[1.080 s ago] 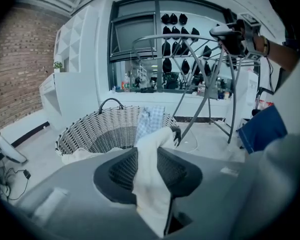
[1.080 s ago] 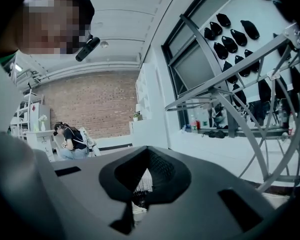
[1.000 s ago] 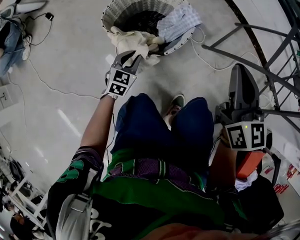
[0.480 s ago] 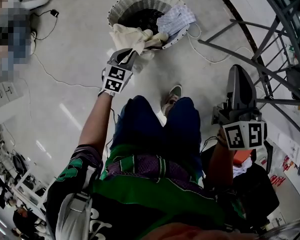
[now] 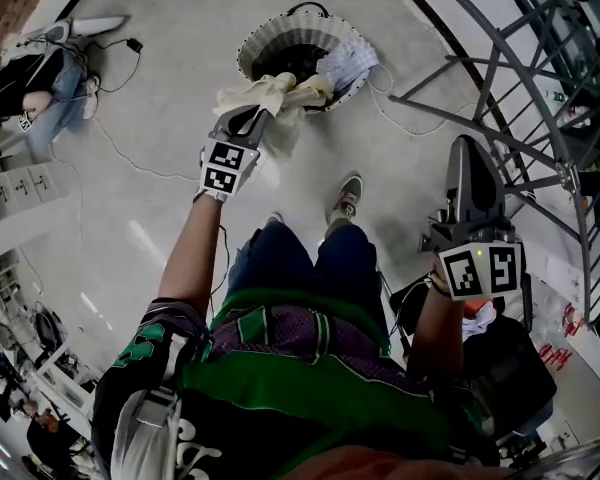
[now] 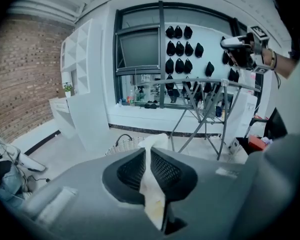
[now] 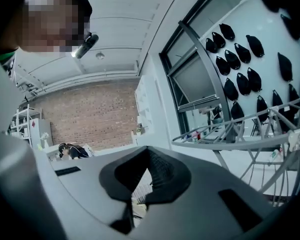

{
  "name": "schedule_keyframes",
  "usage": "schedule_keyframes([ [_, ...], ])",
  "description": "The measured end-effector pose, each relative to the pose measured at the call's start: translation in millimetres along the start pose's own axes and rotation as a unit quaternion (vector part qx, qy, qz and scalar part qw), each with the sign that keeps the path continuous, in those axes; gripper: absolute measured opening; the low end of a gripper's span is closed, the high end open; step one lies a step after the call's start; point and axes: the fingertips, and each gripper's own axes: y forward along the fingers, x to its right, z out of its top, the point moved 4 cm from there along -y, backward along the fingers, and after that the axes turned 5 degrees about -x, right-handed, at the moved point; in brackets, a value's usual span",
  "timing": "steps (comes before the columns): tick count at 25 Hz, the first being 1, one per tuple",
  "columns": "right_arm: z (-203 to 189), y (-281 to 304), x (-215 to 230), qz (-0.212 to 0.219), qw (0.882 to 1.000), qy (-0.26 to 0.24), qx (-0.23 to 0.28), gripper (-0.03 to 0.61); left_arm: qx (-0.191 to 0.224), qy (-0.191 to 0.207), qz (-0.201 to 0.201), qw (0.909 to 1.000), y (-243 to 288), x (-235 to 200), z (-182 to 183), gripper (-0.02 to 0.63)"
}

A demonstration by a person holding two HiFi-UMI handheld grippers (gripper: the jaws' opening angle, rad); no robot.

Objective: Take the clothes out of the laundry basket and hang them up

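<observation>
Cream garment [image 5: 272, 92] covers the near rim of the laundry basket [image 5: 280, 36] and the jaw tips of the left gripper [image 5: 252, 120]; the basket's dark inside cannot be read; the drying rack [image 5: 565, 173] runs off the right edge.

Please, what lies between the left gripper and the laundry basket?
The head view shows the cream garment there, clamped by the left gripper, whose jaws just closed.

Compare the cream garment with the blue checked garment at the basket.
The cream garment is plain and pale; the blue checked garment is patterned. The cream garment is pinched in the left hand-held gripper, whose jaws have just been closing on it, and stretches out past the rim; the blue checked garment lies draped there, untouched. Both hang over the rim of the basket.
</observation>
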Motion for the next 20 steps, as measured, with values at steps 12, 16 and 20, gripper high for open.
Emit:
schedule_keyframes([
  [12, 98.0, -60.2, -54.6, 0.017, 0.998, -0.031, 0.060, 0.000, 0.087, 0.018, 0.022, 0.9958, -135.2, -2.9, 100.4, 0.038],
  [16, 128.3, -76.3, -82.0, 0.017, 0.995, -0.052, 0.089, 0.000, 0.139, 0.014, 0.020, 0.9900, -188.3, -2.5, 131.7, 0.037],
  [20, 139.4, -89.1, -120.3, 0.012, 0.993, -0.066, 0.096, 0.000, 0.169, -0.002, 0.003, 0.9856, -244.8, -2.9, 139.9, 0.037],
])
